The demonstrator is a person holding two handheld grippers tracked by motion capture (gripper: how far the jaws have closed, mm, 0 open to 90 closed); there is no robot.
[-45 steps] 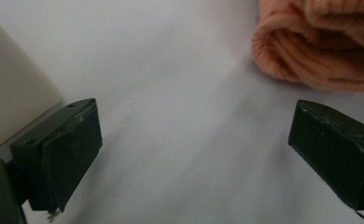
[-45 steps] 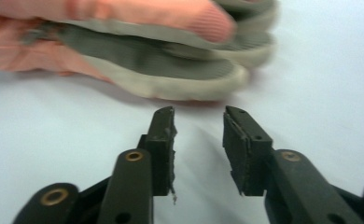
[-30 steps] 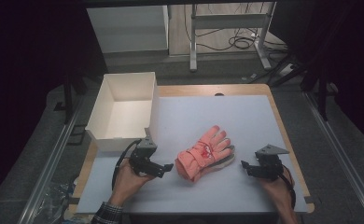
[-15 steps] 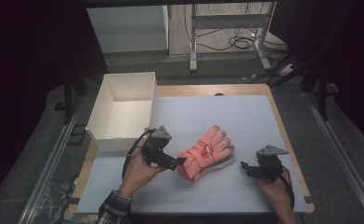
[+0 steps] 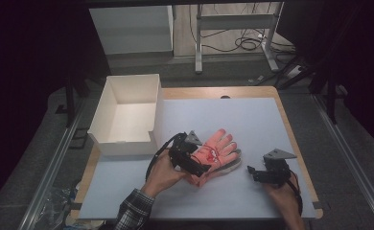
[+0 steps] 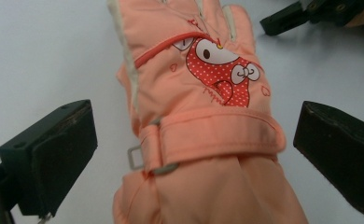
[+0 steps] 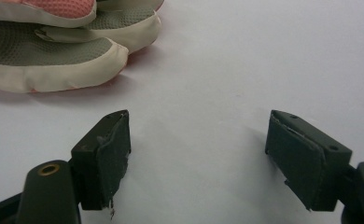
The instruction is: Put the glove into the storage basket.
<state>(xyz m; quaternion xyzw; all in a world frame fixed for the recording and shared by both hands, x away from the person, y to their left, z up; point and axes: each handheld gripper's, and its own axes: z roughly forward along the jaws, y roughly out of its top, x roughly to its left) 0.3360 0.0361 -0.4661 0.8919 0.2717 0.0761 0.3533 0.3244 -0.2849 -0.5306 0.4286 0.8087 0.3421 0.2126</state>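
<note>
A pink glove [image 5: 218, 148] with a red cartoon patch lies back up in the middle of the white mat, fingers pointing away. Under it lies a second glove [image 7: 54, 56], its grey palm and cream fingertips sticking out on the right. My left gripper [image 5: 202, 170] hangs over the wrist end of the pink glove [image 6: 203, 116]. The jaws of the left gripper [image 6: 189, 140] stand wide on either side of the strap and touch nothing. My right gripper [image 5: 250, 171] rests low on the mat, right of the gloves. The right gripper [image 7: 199, 149] is open and holds nothing.
A white open box [image 5: 127, 115] stands at the mat's left edge, behind my left hand. The white mat [image 5: 252, 120] has free room at the back and right. The table's wooden edge [image 5: 295, 143] runs along the right.
My left gripper has moved right and slightly up, from beside the pink glove to over its wrist end. The right gripper and the gloves have stayed put.
</note>
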